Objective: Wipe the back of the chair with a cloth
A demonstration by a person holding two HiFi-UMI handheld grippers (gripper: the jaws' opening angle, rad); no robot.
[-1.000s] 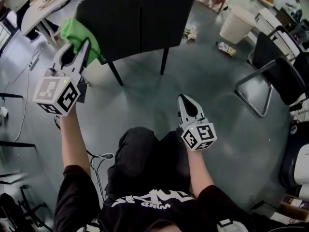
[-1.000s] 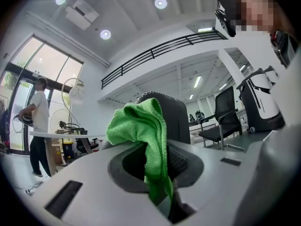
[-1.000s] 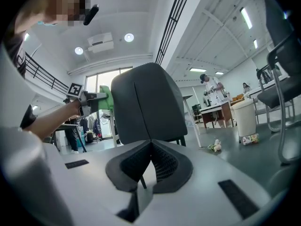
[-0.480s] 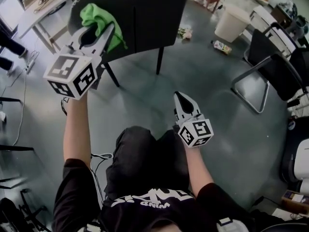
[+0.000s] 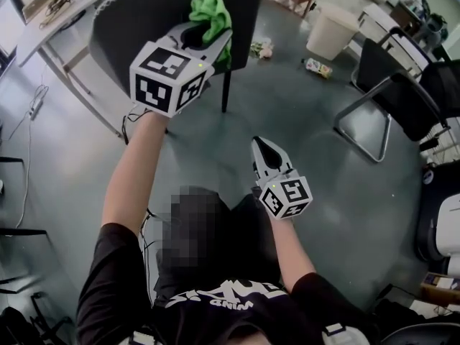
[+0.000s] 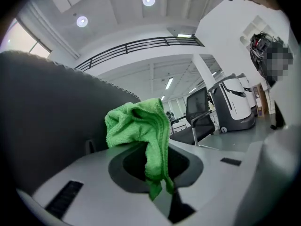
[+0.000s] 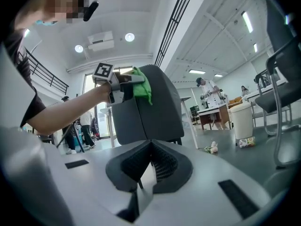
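Observation:
The dark grey chair back (image 5: 136, 20) stands upright in front of me. My left gripper (image 5: 214, 36) is raised to its top right part and is shut on a crumpled green cloth (image 5: 210, 9), which lies against the backrest near the upper edge. In the left gripper view the cloth (image 6: 138, 126) bunches out of the left gripper (image 6: 157, 182), with the chair back (image 6: 47, 121) close on the left. My right gripper (image 5: 264, 149) hangs low over the floor, shut and holding nothing. The right gripper view looks past the right gripper (image 7: 149, 147) at the chair (image 7: 155, 105) and cloth (image 7: 141, 86).
A white waste bin (image 5: 330, 31) stands at the back right, with litter (image 5: 316, 67) on the floor beside it. A black chair on a metal frame (image 5: 392, 95) is at the right. A white table (image 5: 65, 6) runs behind the chair. People stand in the distance (image 7: 207, 91).
My left gripper has carried the green cloth from the chair back's left edge up and rightward across it to the top right. The right gripper has hardly moved.

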